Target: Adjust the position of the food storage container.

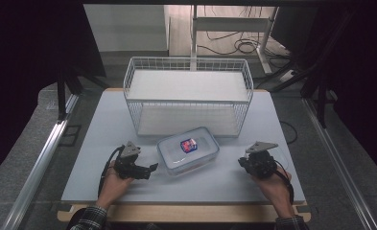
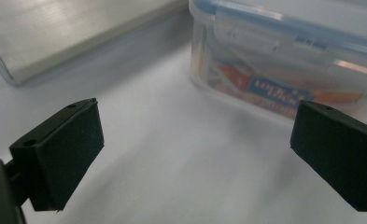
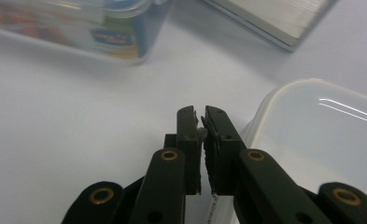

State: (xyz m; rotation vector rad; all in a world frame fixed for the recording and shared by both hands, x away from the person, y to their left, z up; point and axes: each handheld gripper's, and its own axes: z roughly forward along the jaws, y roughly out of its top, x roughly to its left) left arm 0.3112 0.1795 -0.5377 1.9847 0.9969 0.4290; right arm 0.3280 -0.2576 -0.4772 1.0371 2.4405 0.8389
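Note:
A clear plastic box (image 1: pixel 188 149) with a red and blue packet inside sits mid-table; its blue-trimmed top edge shows in the left gripper view (image 2: pixel 274 70) and the right gripper view (image 3: pixel 78 28). My left gripper (image 1: pixel 152 167) rests on the table just left of the box, open, jaws wide and empty (image 2: pixel 197 116). My right gripper (image 1: pixel 244 162) is to the box's right, shut, with only a hairline gap and nothing visible between its fingertips (image 3: pixel 200 114). A translucent plastic lid (image 3: pixel 321 135) lies flat beside and partly under its right jaw.
A white wire basket (image 1: pixel 128 81) with a pale board inside stands behind the box; its base edge shows in both gripper views (image 2: pixel 55 32) (image 3: pixel 274 18). The grey tabletop (image 1: pixel 100 143) ends in a wooden front edge by the person's forearms. Cables lie on the floor beyond.

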